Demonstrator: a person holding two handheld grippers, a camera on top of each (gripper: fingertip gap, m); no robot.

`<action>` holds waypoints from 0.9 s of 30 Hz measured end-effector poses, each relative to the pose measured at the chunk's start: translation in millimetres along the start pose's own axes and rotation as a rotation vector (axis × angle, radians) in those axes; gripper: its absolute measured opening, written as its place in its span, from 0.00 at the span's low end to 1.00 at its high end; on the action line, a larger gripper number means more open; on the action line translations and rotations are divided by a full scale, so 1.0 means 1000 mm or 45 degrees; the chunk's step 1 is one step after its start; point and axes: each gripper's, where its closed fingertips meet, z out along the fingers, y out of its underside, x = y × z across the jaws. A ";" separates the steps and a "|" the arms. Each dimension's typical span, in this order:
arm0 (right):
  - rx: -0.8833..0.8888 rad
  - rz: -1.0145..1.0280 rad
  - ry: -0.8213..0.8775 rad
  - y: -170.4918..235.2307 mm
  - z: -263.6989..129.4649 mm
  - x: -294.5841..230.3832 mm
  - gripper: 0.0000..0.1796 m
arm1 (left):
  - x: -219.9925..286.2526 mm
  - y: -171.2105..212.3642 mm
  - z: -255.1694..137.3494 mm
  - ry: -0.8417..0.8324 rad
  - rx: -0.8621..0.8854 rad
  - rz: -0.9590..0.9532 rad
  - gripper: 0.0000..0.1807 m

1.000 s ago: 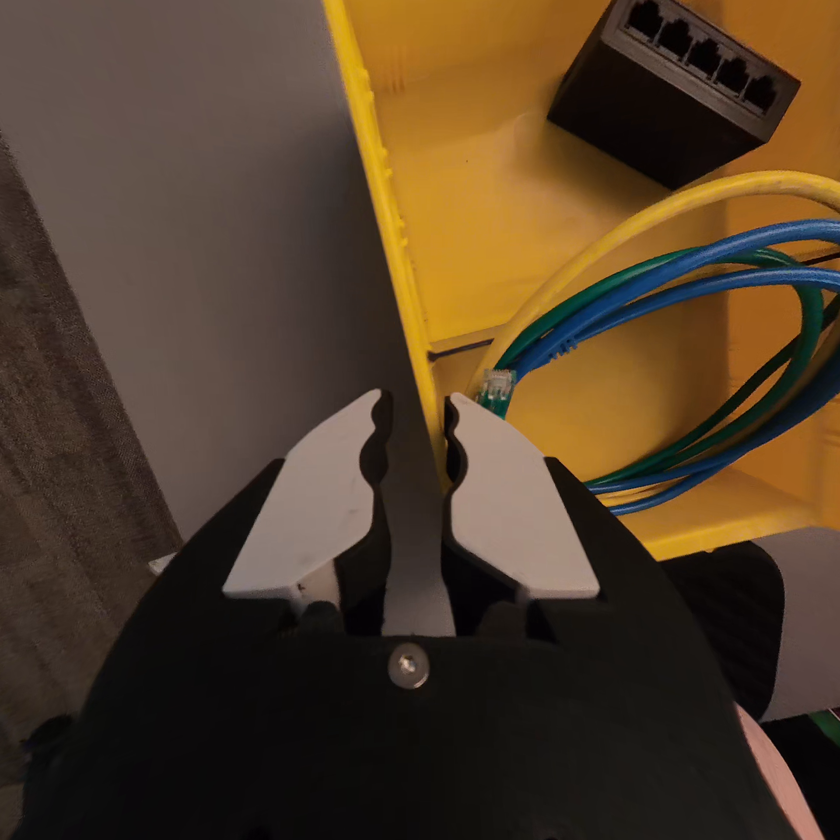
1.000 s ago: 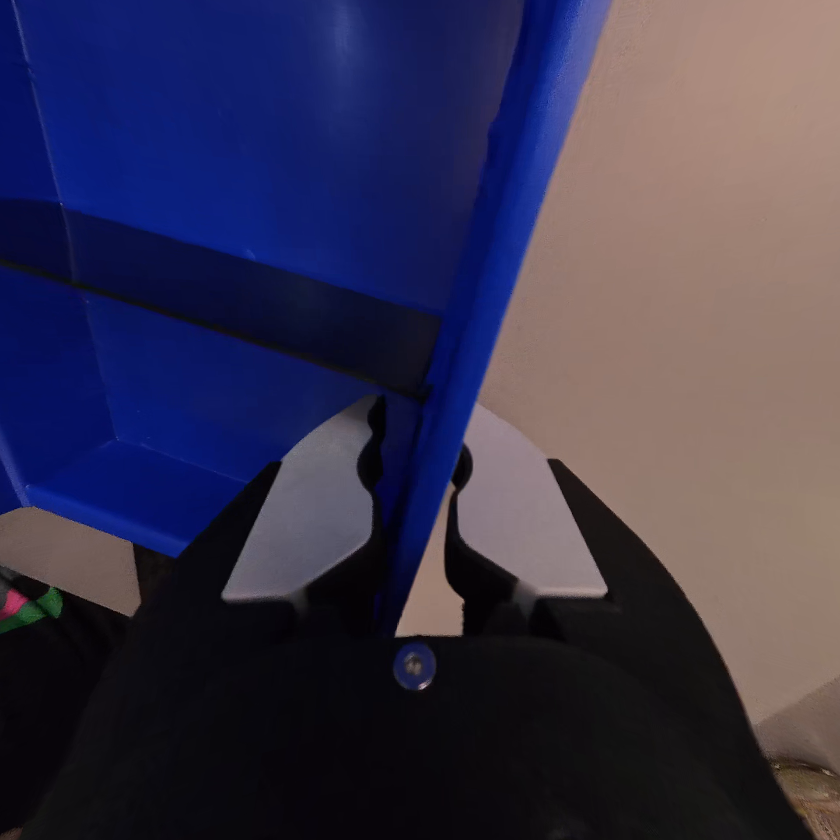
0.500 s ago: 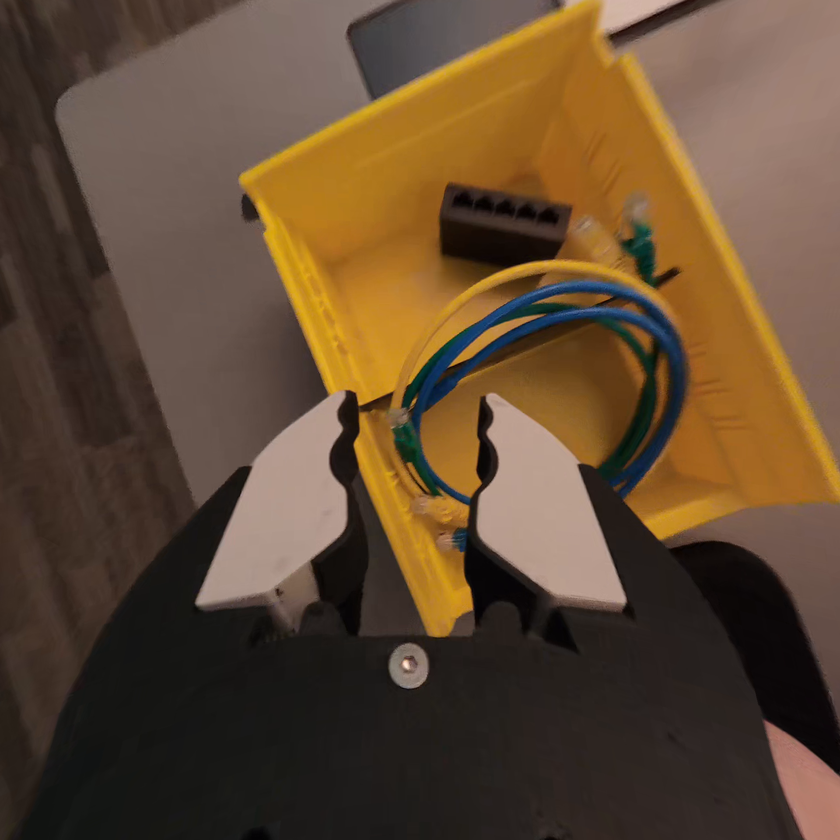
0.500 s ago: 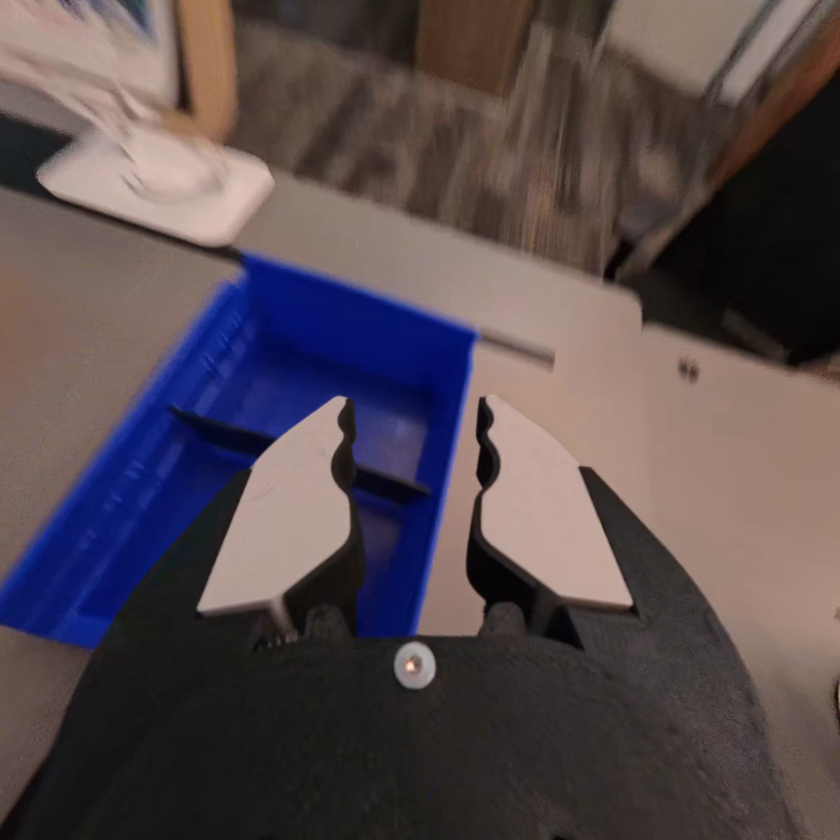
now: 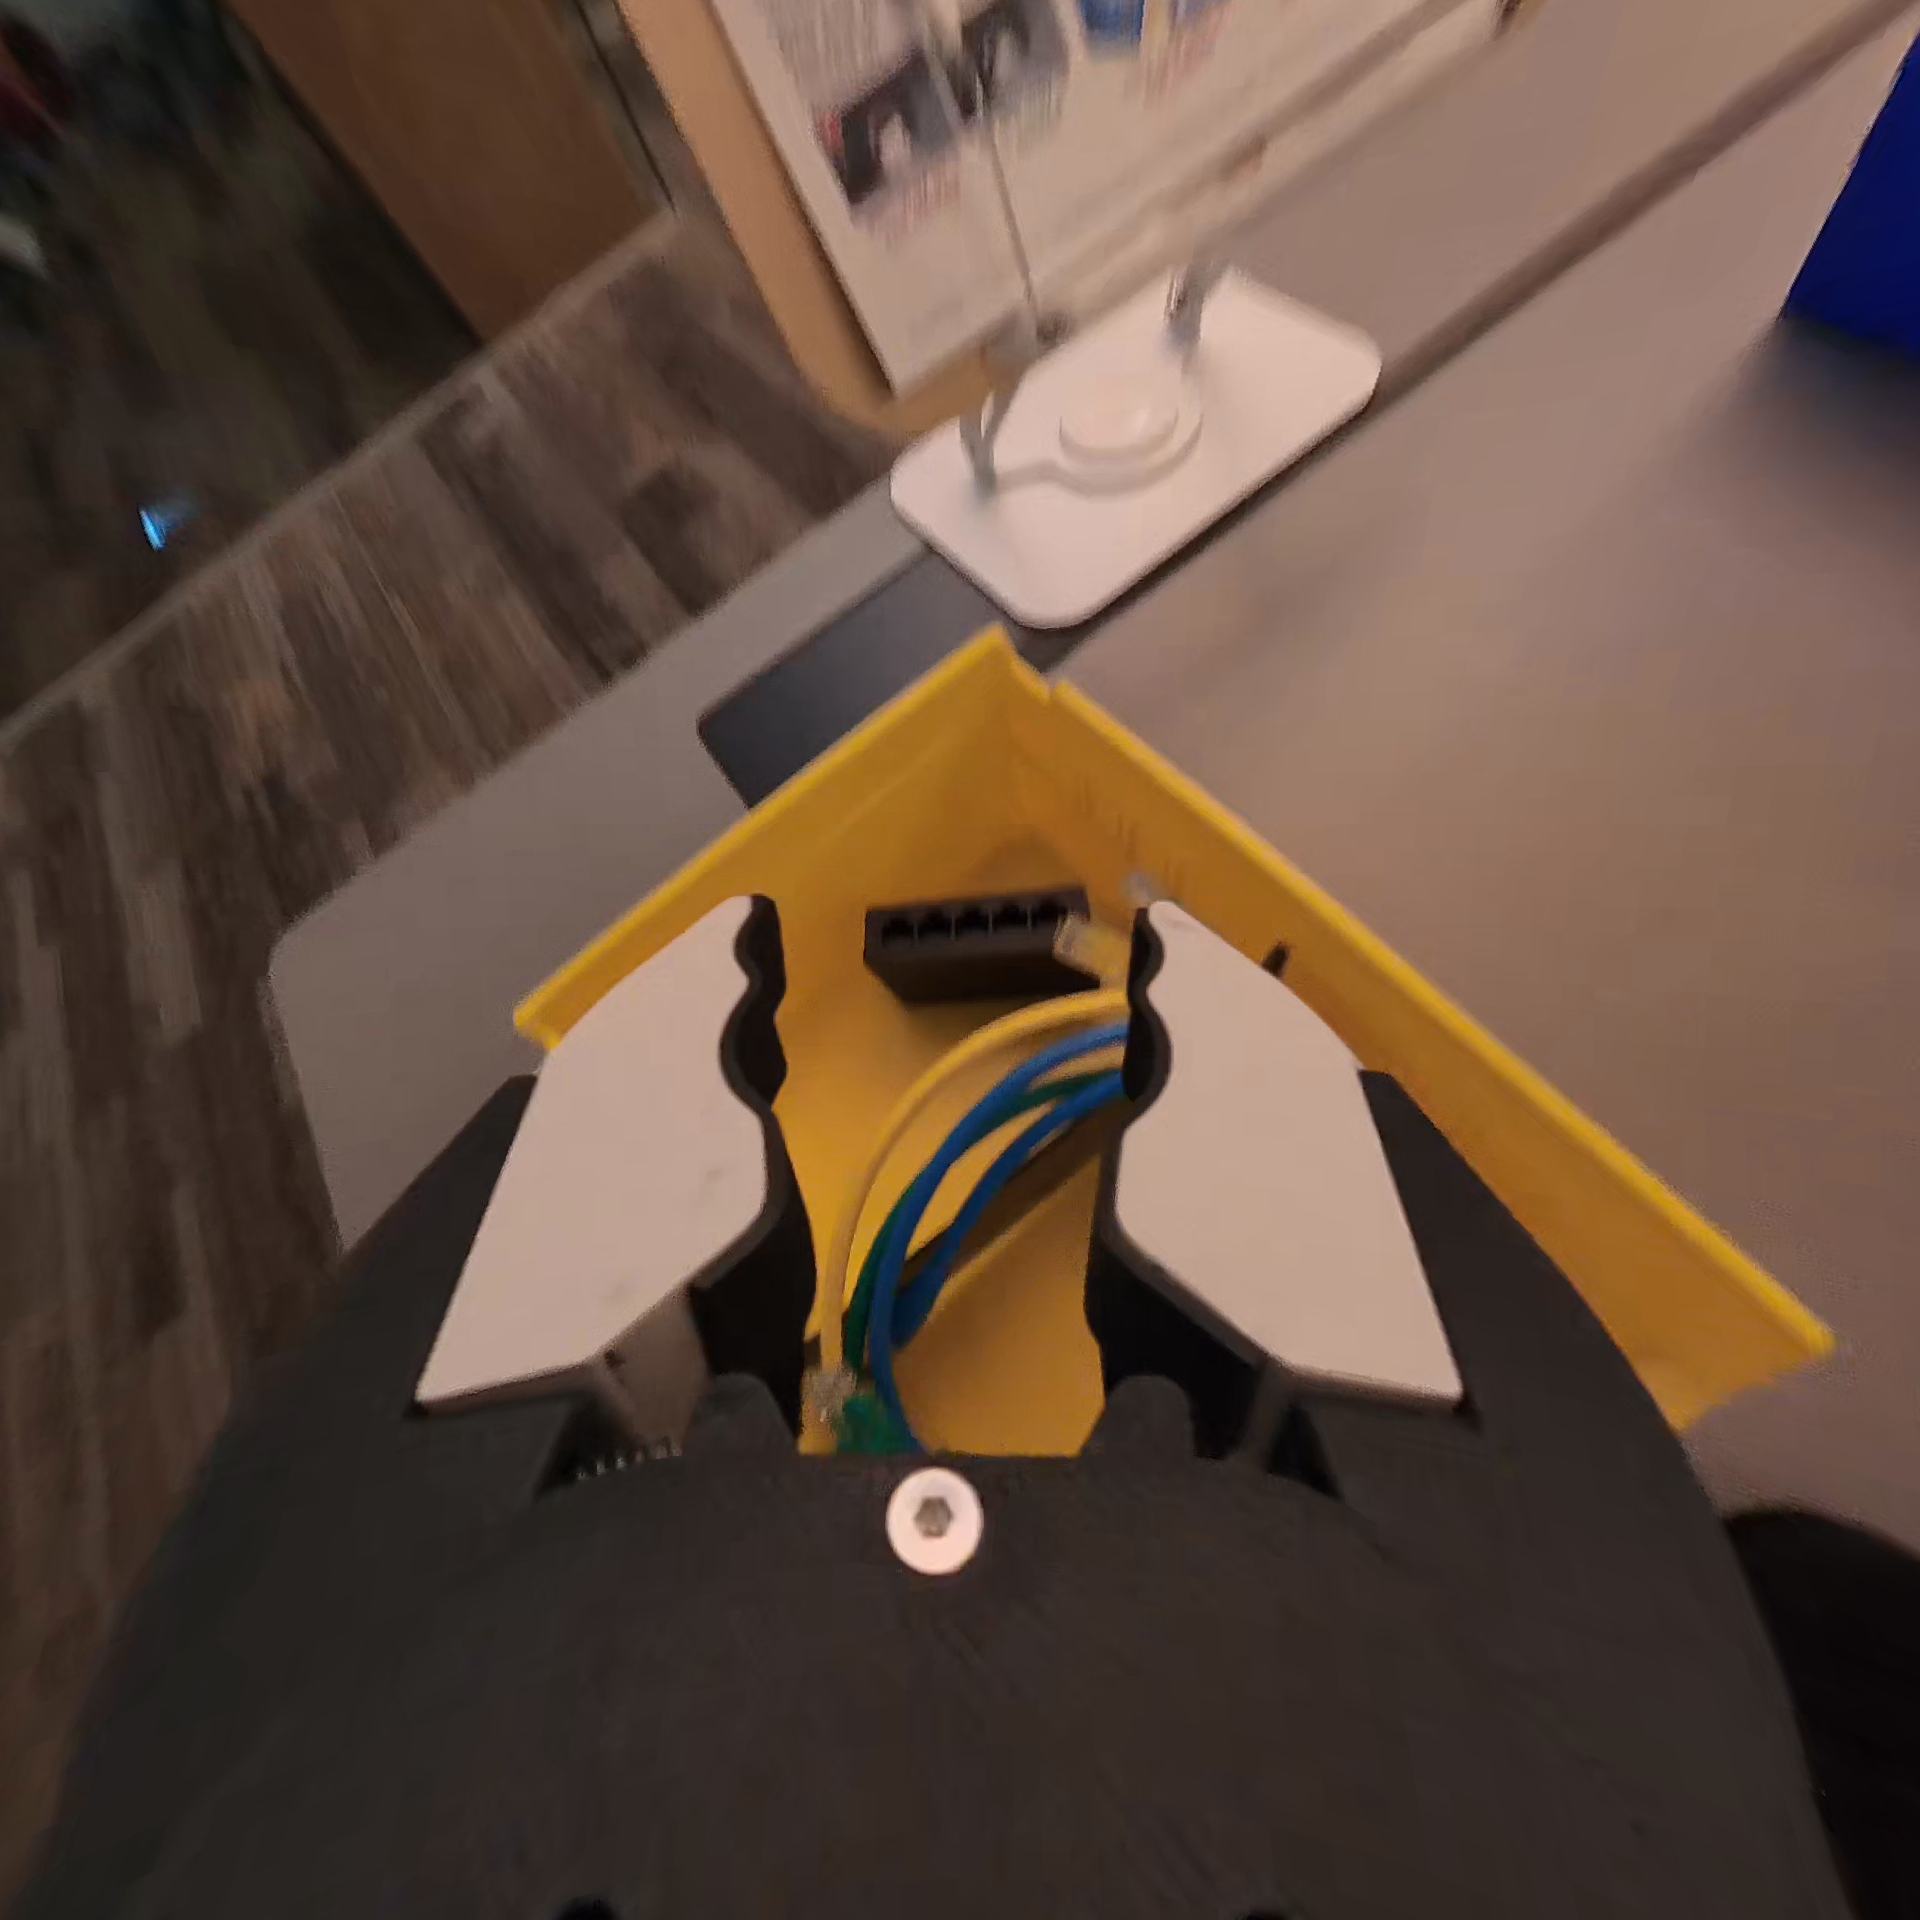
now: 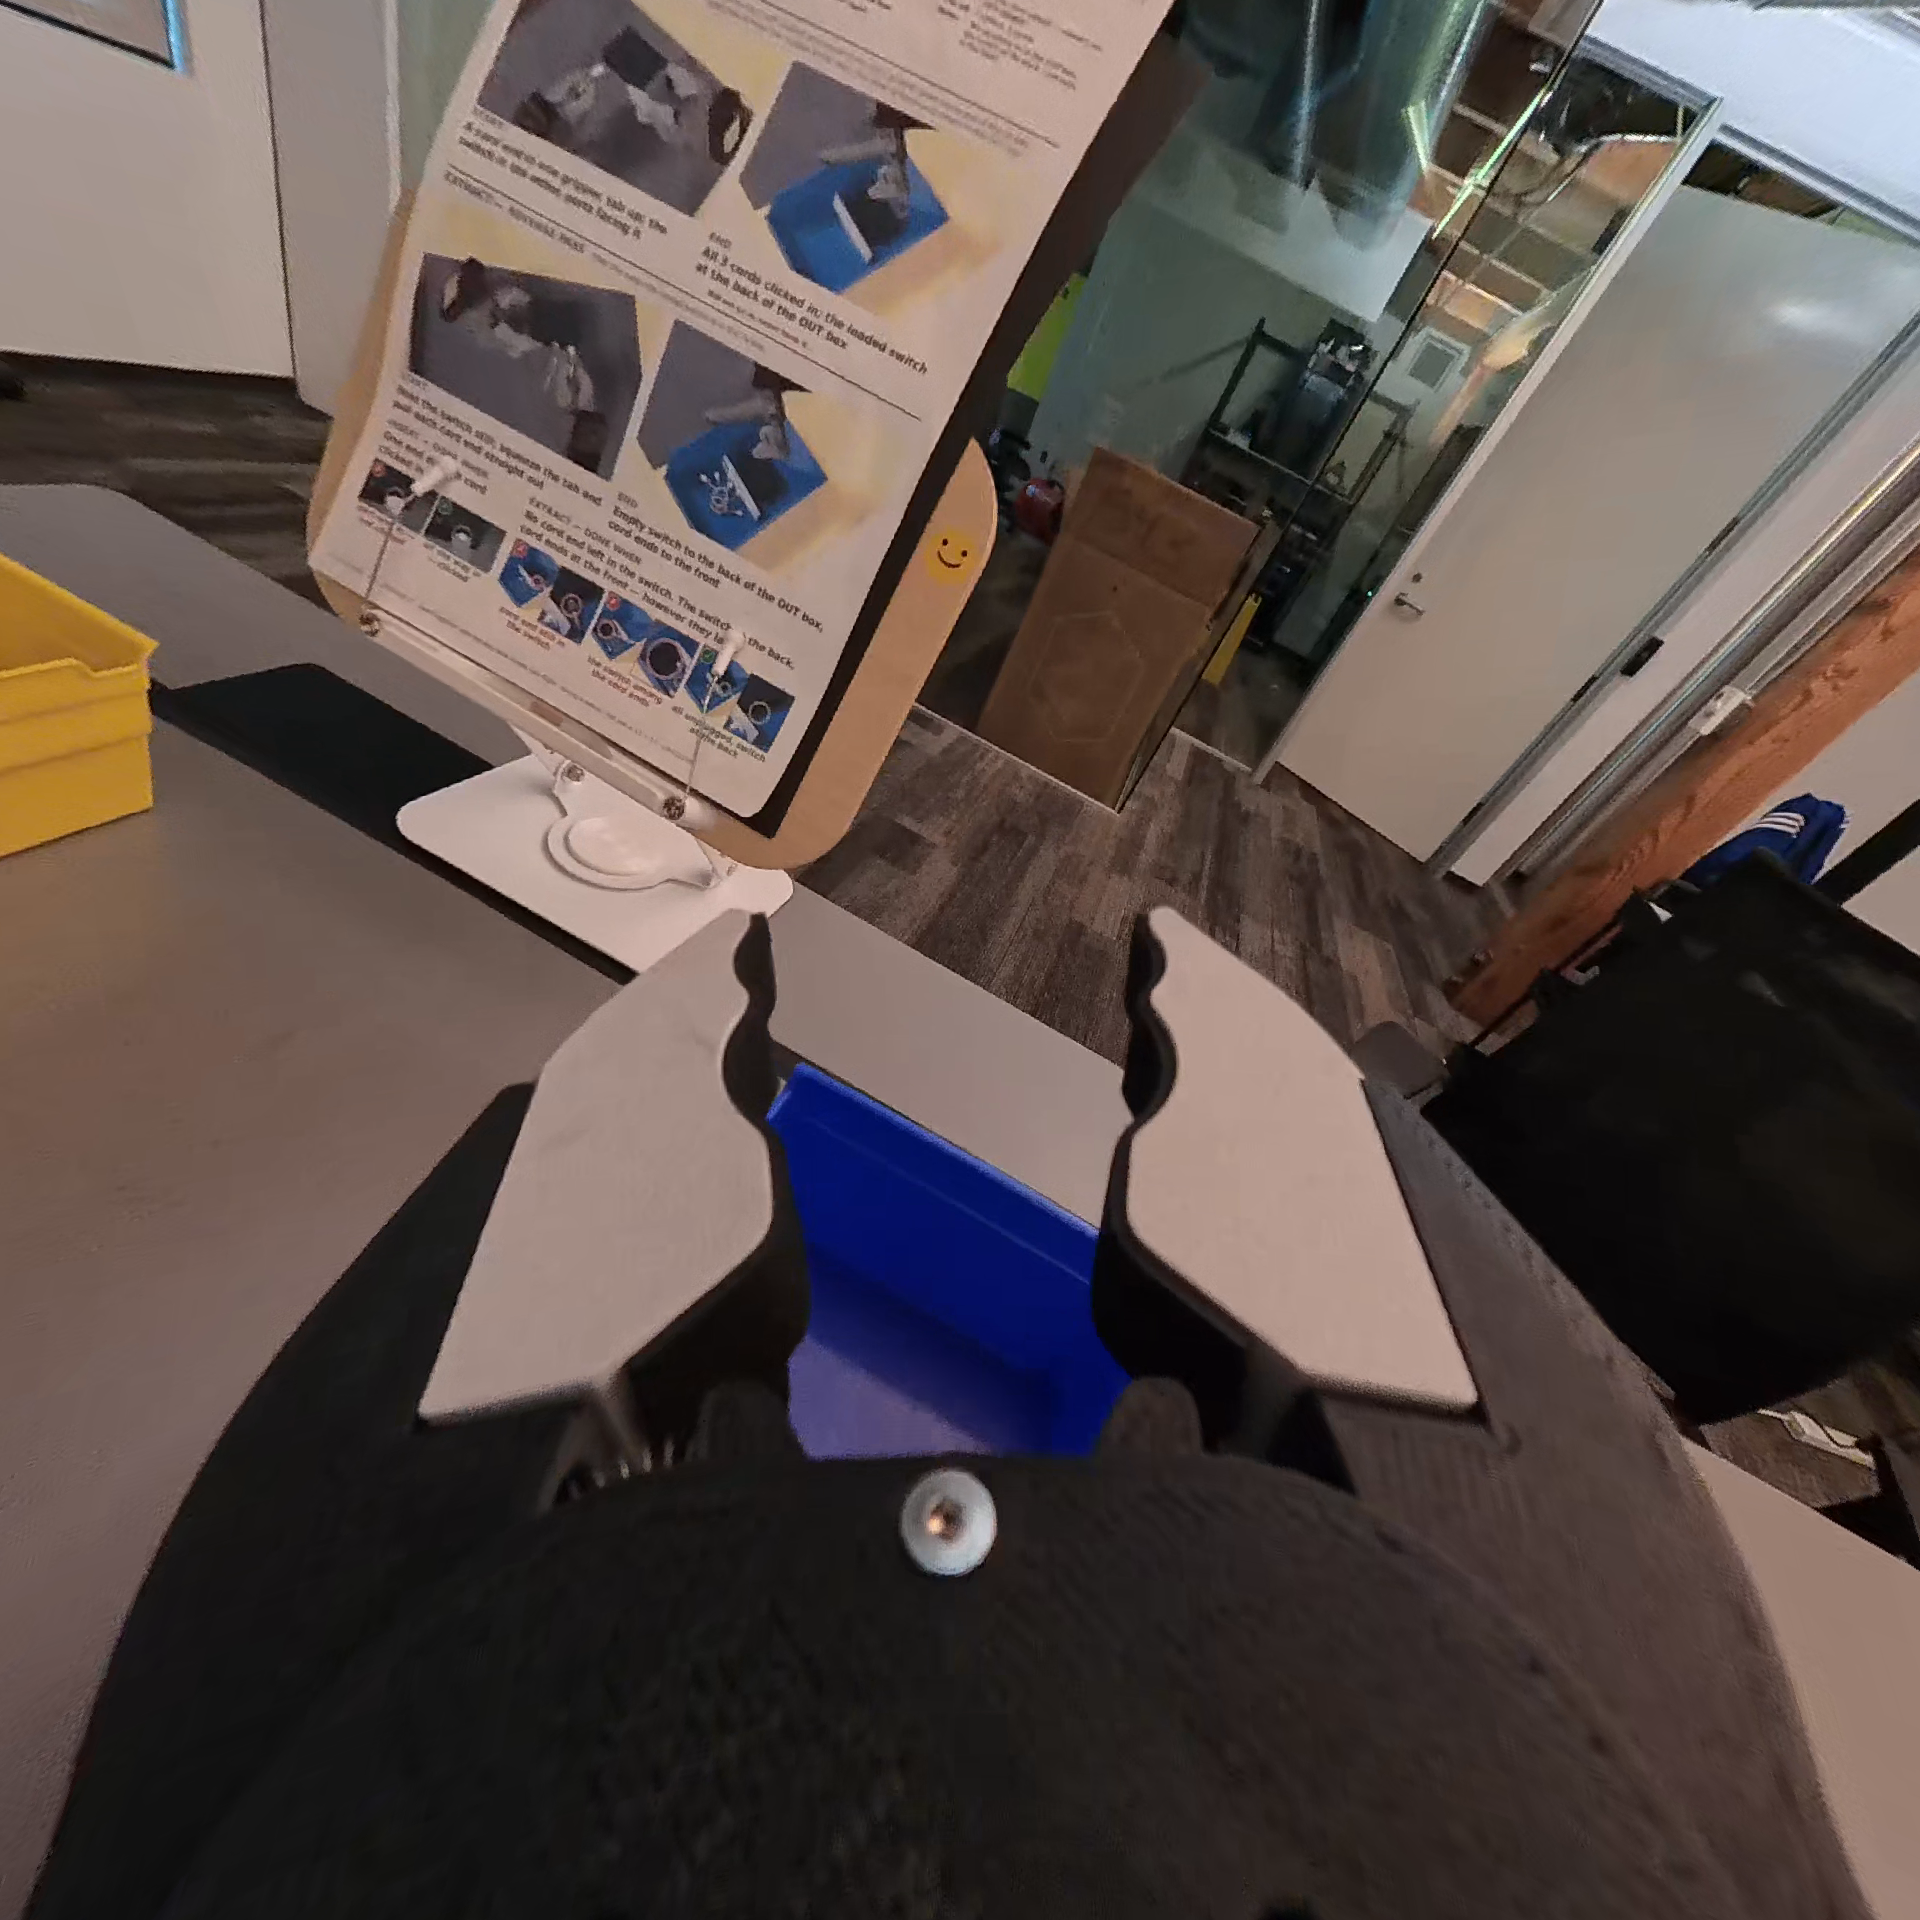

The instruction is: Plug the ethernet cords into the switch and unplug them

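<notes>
The left gripper [image 5: 951, 925] was held above the near end of the yellow bin [image 5: 1351, 997], looking down into it, its two flat grey fingers [image 5: 623, 1143] spread wide with nothing between them. Each finger had a wavy black inner edge and sat in a matt black body with a single silver screw [image 5: 933, 1521] at the middle.

Inside the bin, the small black switch [image 5: 977, 940] lay toward the far corner, its row of sockets facing the camera. The cords [image 5: 935, 1164], one yellow, one blue and one green, curled in a loose loop in front of it, none plugged in; a clear plug [image 5: 1081, 940] on the yellow one lay just beside the switch.

The right gripper [image 6: 948, 935] hung over the blue bin [image 6: 935, 1226], likewise wide apart and empty. Beyond it a printed sheet [image 6: 665, 364] leaned on a white stand [image 6: 592, 842] at the back of the smooth grey table [image 6: 260, 1018].
</notes>
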 end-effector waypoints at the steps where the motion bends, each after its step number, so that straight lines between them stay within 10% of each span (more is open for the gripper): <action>1: 0.014 0.005 -0.001 0.000 0.002 0.000 0.37 | 0.003 -0.011 -0.006 0.009 0.091 -0.010 0.34; 6: 0.065 0.026 -0.050 -0.005 0.001 -0.003 0.36 | 0.012 -0.023 -0.027 -0.146 0.313 0.167 0.42; 11: 0.107 0.087 -0.117 -0.007 0.001 -0.004 0.36 | 0.022 0.036 0.010 -0.185 -0.088 0.293 0.39; 19: 0.132 0.056 -0.119 -0.012 -0.011 -0.004 0.36 | 0.039 0.067 0.044 -0.054 -0.283 0.545 0.10; 27: 0.080 -0.029 -0.104 -0.009 -0.009 -0.010 0.36 | 0.027 0.076 0.035 -0.050 -0.242 0.491 0.21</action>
